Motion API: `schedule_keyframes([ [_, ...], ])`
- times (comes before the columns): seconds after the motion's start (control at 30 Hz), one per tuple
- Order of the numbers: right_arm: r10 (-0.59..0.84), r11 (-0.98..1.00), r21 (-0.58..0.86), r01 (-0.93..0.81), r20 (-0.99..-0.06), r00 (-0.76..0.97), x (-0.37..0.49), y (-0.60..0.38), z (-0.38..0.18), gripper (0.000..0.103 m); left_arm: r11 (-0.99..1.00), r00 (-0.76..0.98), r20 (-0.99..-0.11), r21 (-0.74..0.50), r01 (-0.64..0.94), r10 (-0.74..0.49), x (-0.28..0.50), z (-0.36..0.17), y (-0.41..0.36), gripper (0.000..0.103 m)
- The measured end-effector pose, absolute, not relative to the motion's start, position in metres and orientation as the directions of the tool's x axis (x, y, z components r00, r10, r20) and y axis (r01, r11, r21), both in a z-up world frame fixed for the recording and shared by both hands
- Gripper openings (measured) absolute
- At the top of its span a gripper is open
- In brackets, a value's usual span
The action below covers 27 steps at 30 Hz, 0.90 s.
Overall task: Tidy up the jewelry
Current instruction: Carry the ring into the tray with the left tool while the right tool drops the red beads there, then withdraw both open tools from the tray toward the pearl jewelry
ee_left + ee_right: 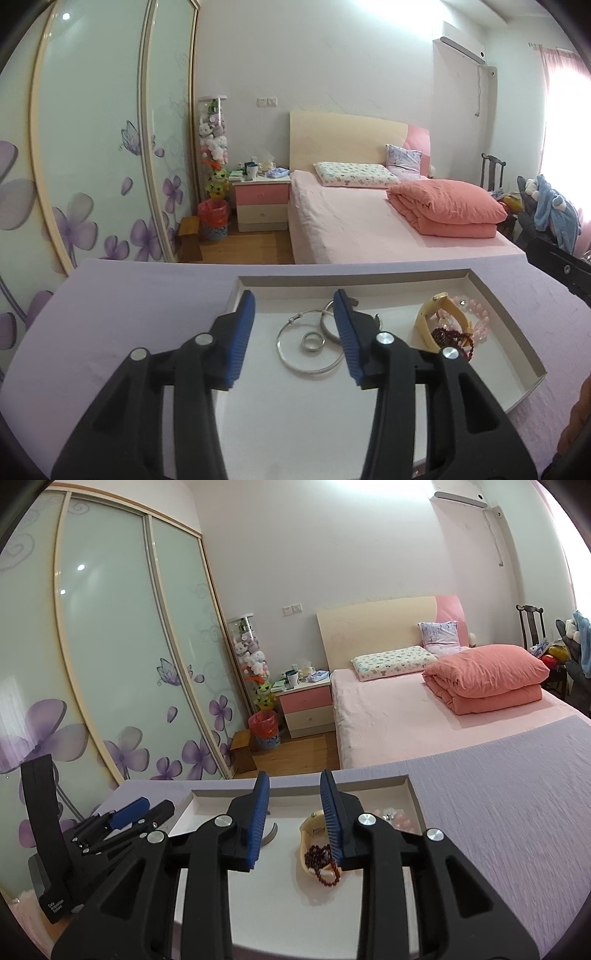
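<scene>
We see a white tray [517, 325] on a lilac worktop [129, 314], silver bangles [314, 354], dark red beads [325, 864], blue-padded black jaws.

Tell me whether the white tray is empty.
Not empty: the white tray holds silver bangles, a ring, a cream watch and beaded bracelets.

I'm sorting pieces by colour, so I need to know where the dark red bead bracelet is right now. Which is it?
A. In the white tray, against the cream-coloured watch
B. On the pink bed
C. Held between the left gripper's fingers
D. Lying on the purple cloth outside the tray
A: the dark red bead bracelet lies inside the white tray, touching the cream-coloured watch; neither gripper holds it.
</scene>
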State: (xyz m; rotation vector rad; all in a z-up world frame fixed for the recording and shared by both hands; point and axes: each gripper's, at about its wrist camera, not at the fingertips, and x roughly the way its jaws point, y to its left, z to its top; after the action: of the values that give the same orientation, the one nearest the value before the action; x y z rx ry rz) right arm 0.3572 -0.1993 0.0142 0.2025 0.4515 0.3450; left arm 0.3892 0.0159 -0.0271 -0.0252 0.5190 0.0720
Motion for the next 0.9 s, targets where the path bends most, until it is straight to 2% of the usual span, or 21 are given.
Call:
schedule_keyframes([
  [0.37, 0.376, 0.92, 0.269, -0.284, -0.412, 0.83, 0.333, -0.203, 0.007, 0.03, 0.993, 0.871, -0.476, 0.056, -0.106, 0.12, 0.356, -0.028, 0.01, 0.05],
  [0.73, 0.377, 0.922, 0.269, -0.279, -0.454, 0.807, 0.305, -0.211, -0.006, 0.03, 0.992, 0.866, -0.485, 0.05, -0.113, 0.123, 0.323, -0.031, 0.015, 0.05],
  [0.9, 0.378, 0.923, 0.273, -0.273, -0.493, 0.784, 0.287, -0.215, -0.019, 0.03, 0.992, 0.855, -0.504, 0.026, -0.123, 0.119, 0.301, -0.038, 0.028, 0.054],
])
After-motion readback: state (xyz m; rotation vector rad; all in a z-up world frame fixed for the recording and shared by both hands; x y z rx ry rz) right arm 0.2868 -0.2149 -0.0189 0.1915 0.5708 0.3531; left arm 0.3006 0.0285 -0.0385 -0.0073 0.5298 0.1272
